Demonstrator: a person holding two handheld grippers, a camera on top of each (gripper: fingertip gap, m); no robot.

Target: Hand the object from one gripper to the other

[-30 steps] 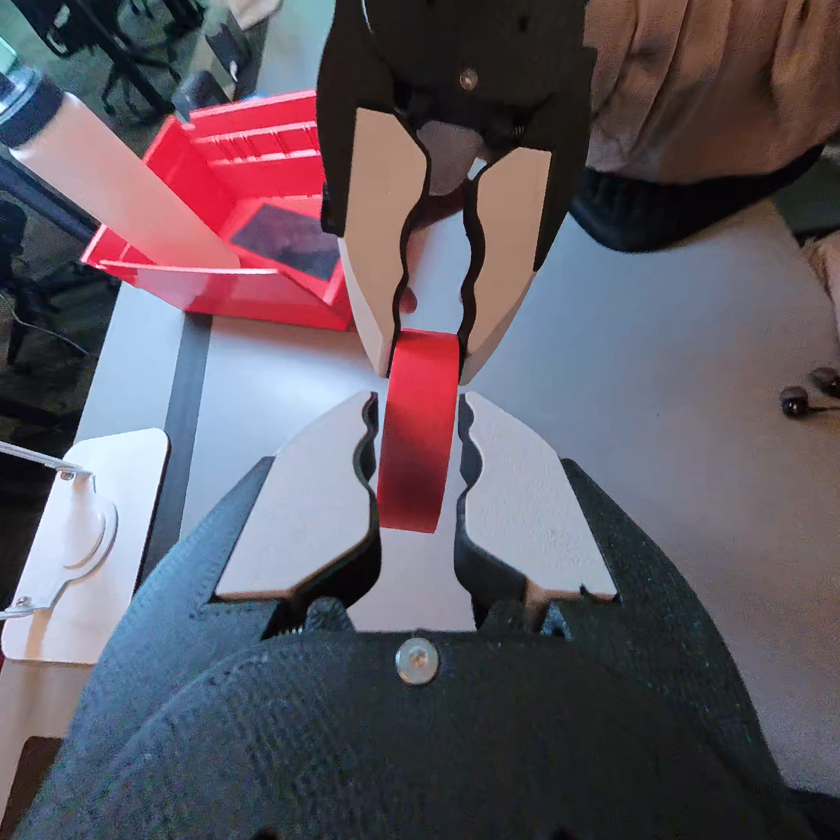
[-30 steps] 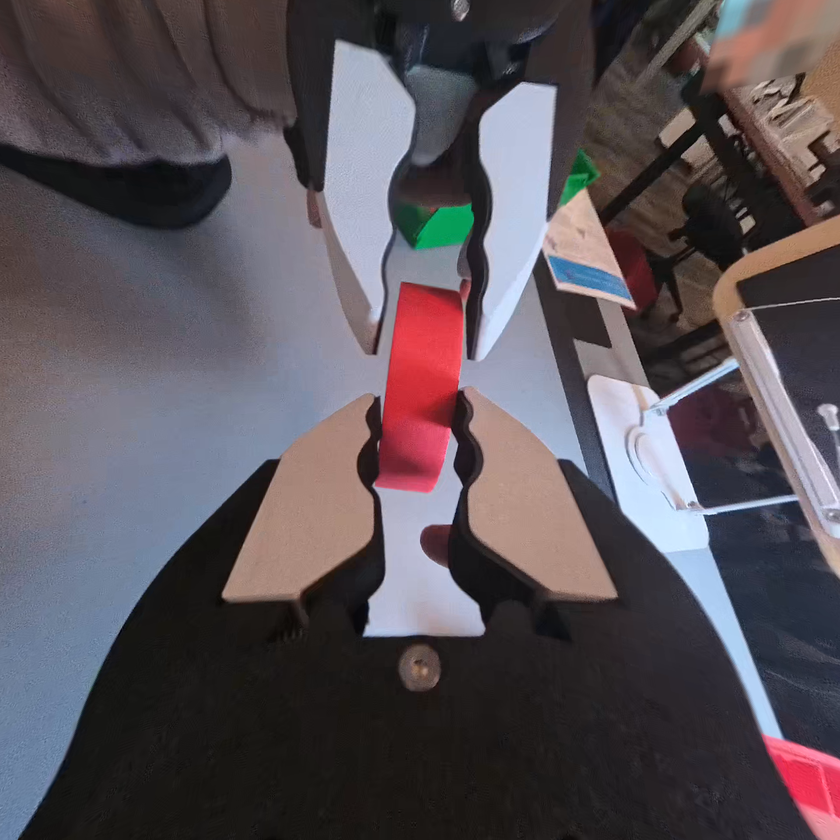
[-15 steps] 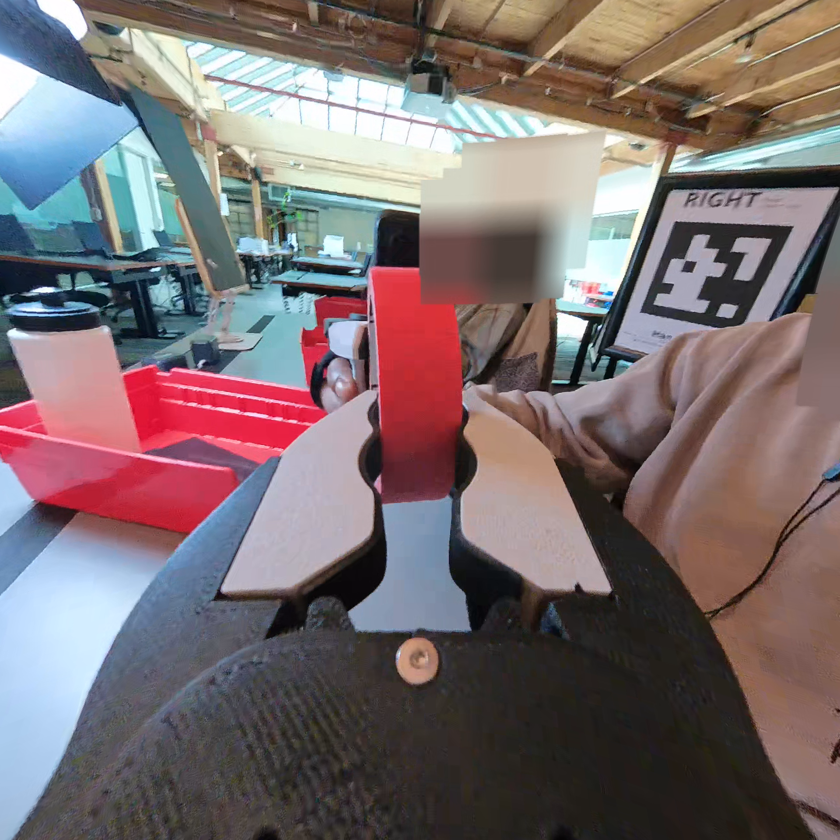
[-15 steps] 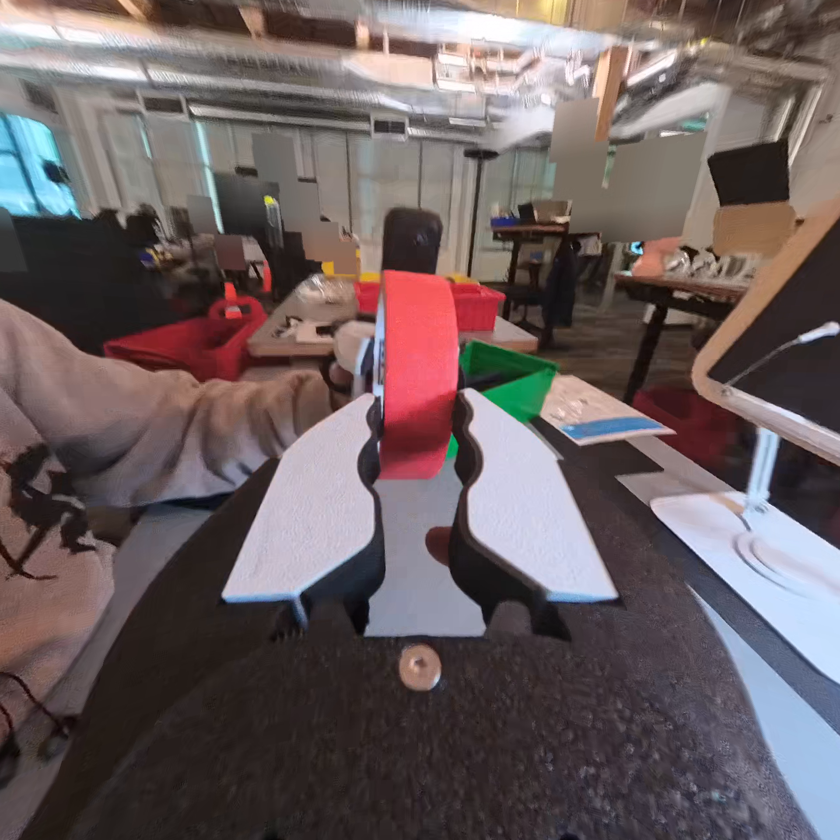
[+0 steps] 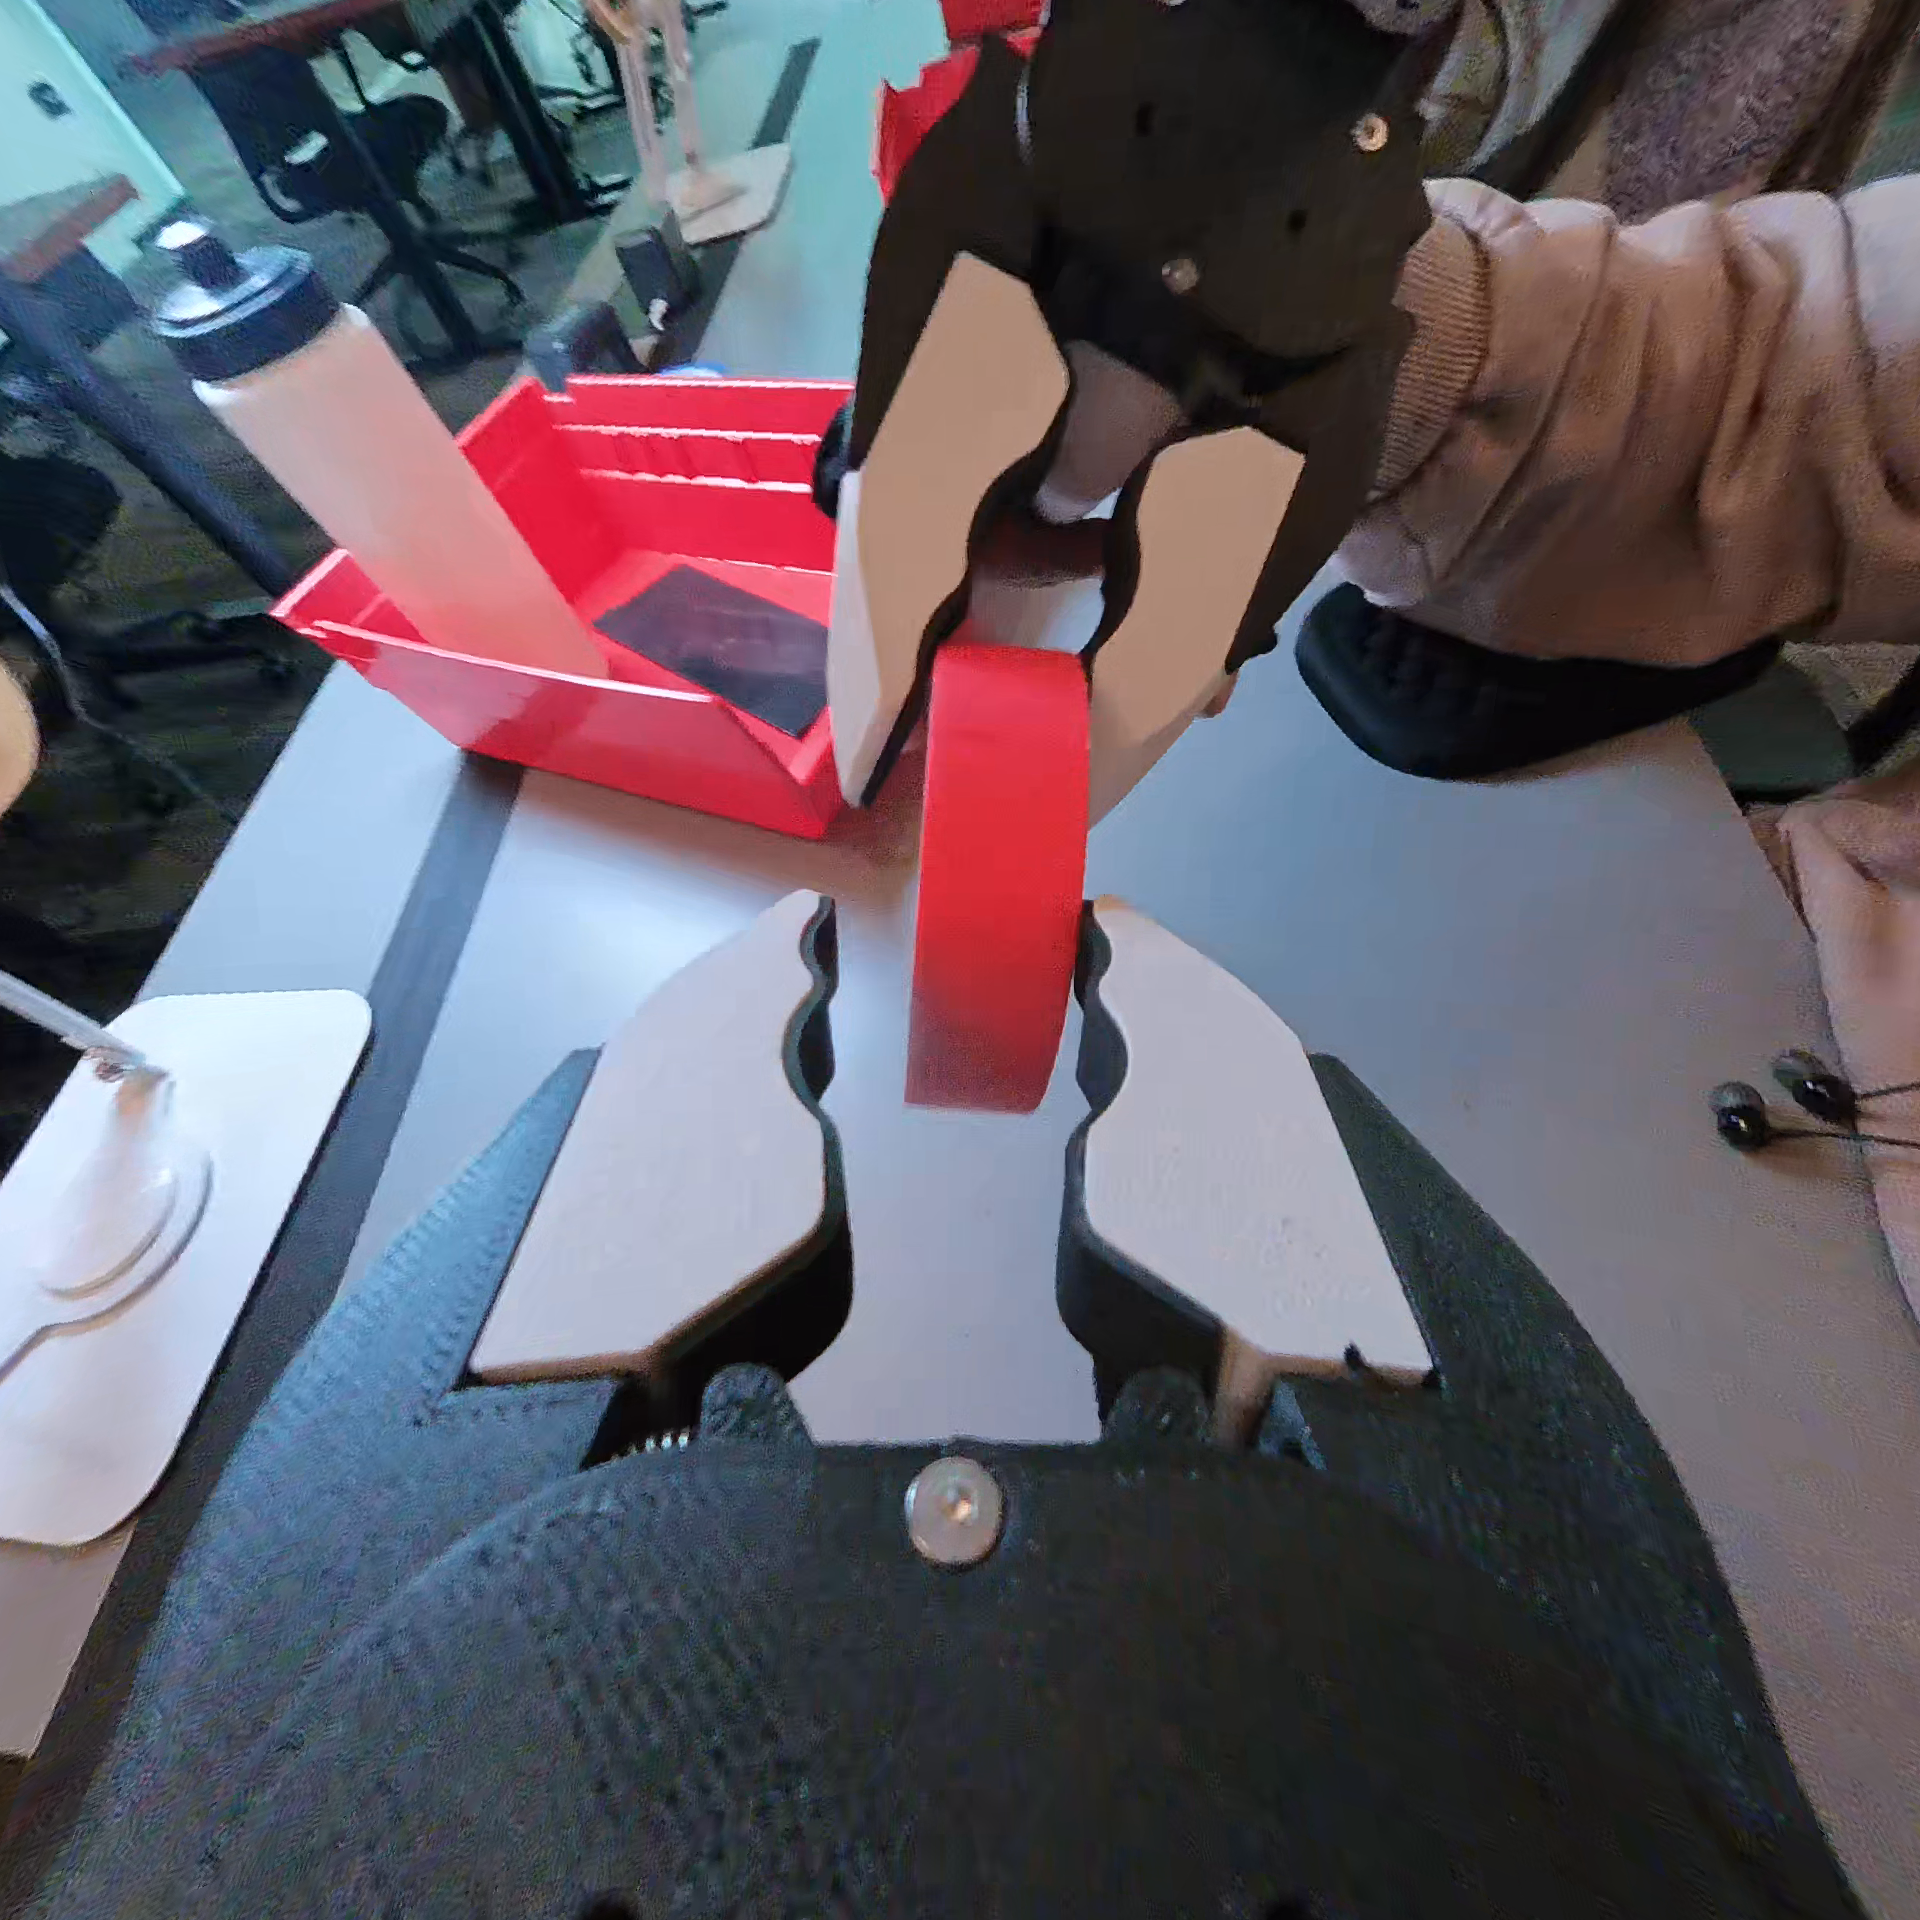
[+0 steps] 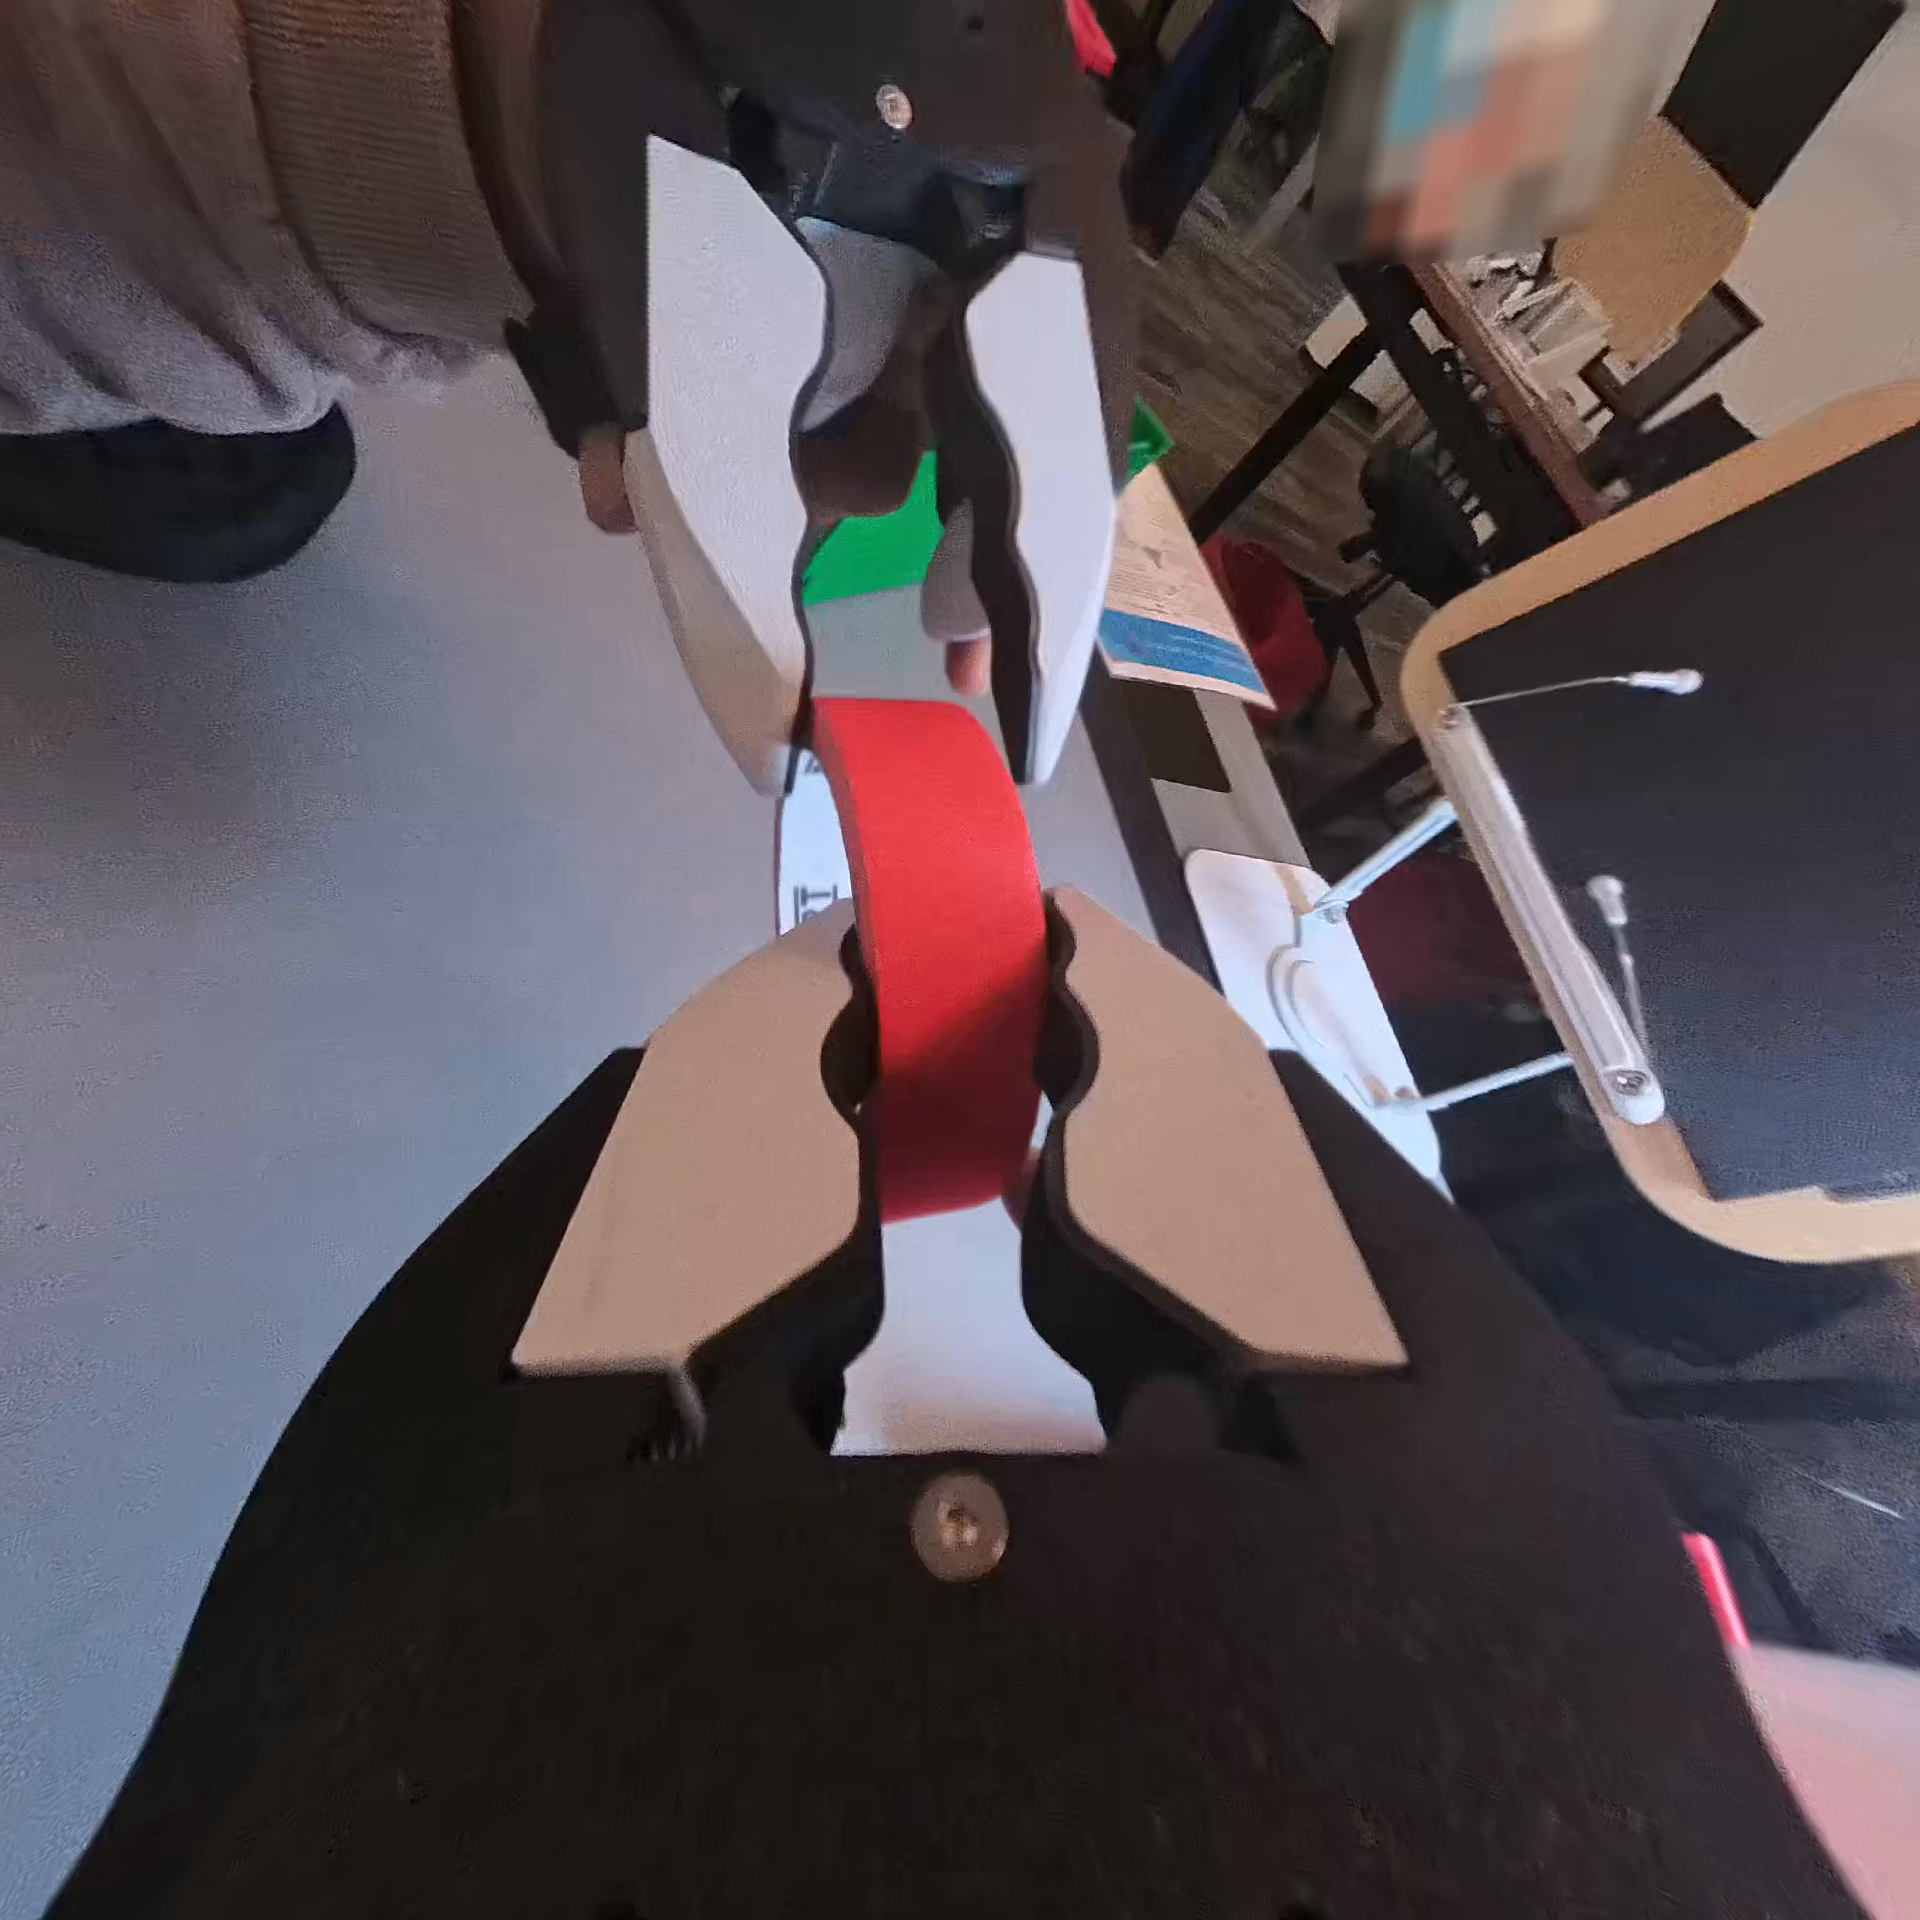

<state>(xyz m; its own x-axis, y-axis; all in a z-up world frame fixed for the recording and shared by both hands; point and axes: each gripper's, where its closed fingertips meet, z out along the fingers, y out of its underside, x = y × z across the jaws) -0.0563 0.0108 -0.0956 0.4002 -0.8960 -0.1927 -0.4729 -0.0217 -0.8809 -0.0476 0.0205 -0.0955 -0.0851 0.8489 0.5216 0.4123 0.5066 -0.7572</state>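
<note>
Red tape roll (image 6: 951, 966), one only, pinched in right gripper (image 6: 956, 935) jaws; left gripper (image 5: 951, 925) jaws parted

Both grippers look like the same build: the left gripper (image 5: 951, 1023) has a chunky black 3D-printed body with visible layer lines, one silver screw (image 5: 953, 1509) dead centre, and two pale flat fingers (image 5: 681, 1164) with wavy black inner edges. The right gripper (image 6: 956, 1039) matches, smoother black shell, its own centre screw (image 6: 958, 1527), beige-grey fingers (image 6: 1205, 1174). The person wears a tan ribbed-cuff sweatshirt sleeve (image 5: 1621, 416).
</note>
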